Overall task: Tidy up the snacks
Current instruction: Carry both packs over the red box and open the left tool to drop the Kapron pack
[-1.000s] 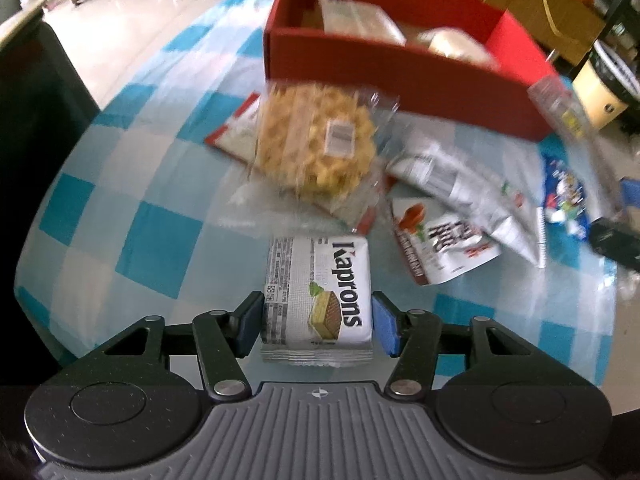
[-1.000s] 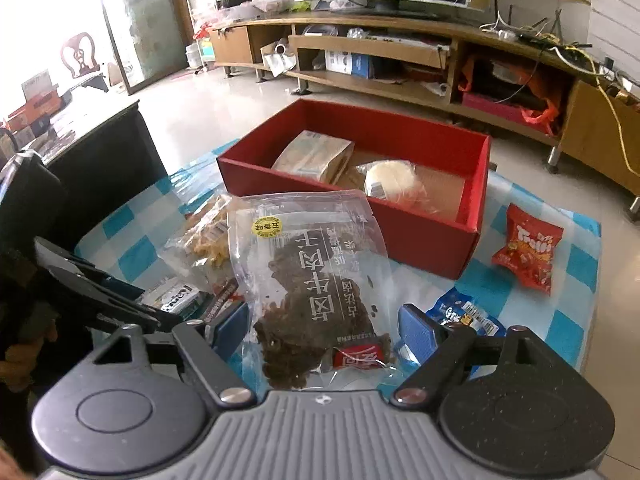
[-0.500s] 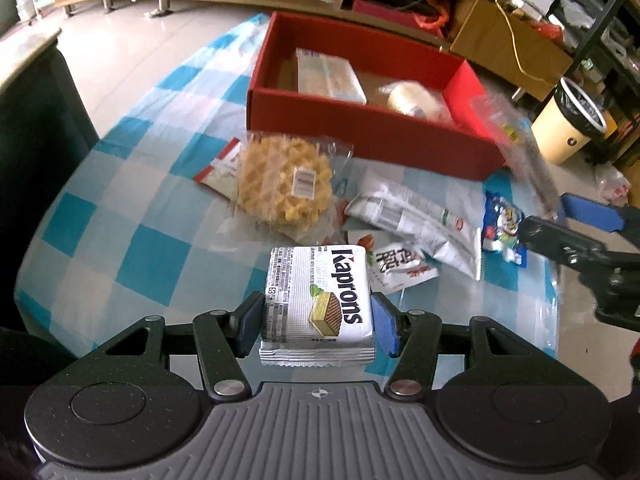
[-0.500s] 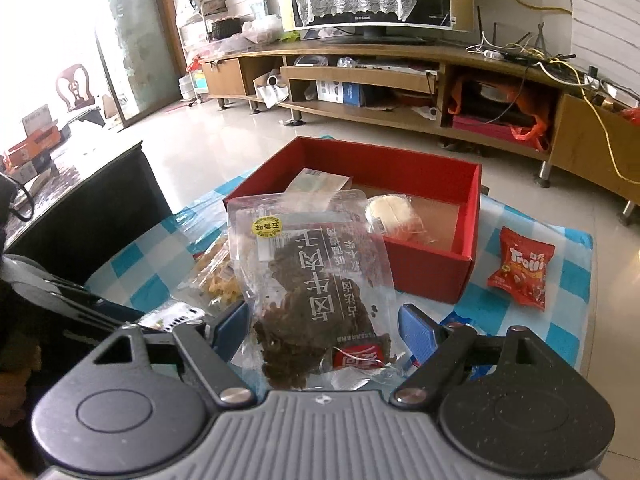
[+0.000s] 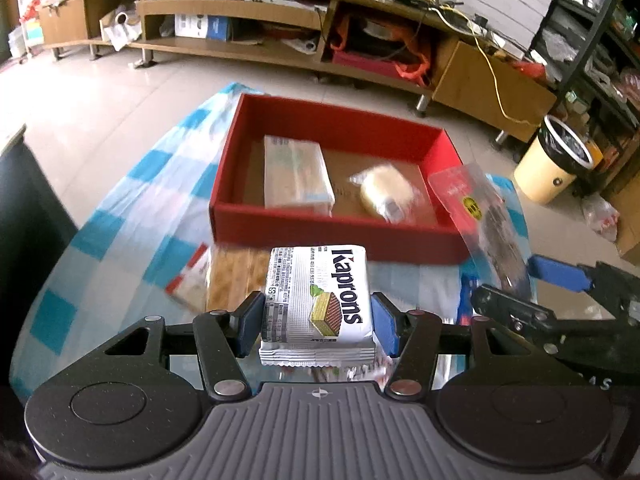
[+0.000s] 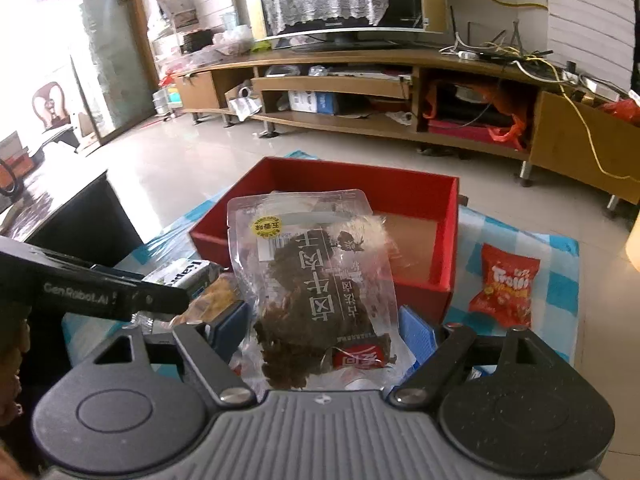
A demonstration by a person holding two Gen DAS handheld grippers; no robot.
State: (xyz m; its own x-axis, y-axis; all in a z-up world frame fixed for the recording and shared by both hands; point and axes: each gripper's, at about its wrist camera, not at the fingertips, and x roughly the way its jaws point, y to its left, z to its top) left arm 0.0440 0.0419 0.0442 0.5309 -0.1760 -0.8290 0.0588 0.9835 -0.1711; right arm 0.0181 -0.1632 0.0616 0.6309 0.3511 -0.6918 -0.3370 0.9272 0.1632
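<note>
Above a blue-checked tablecloth (image 5: 120, 216) near a long wooden TV stand (image 6: 400, 92), the left gripper (image 5: 318, 320) clamps a wafer pack (image 5: 318, 300) and the right gripper (image 6: 324, 330) clamps a clear jerky bag (image 6: 316, 280), both just short of the red box (image 5: 336, 236) holding 2 snacks.

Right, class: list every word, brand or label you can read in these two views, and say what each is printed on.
"Kaprons": wafer pack in the left gripper.
"Trolli": red bag on the table.
"GenRobot.AI": left gripper's side, in the right view.
Clear pouch in the right gripper: Chinese characters, not legible to me.
Barcodes and fine print: too small.
</note>
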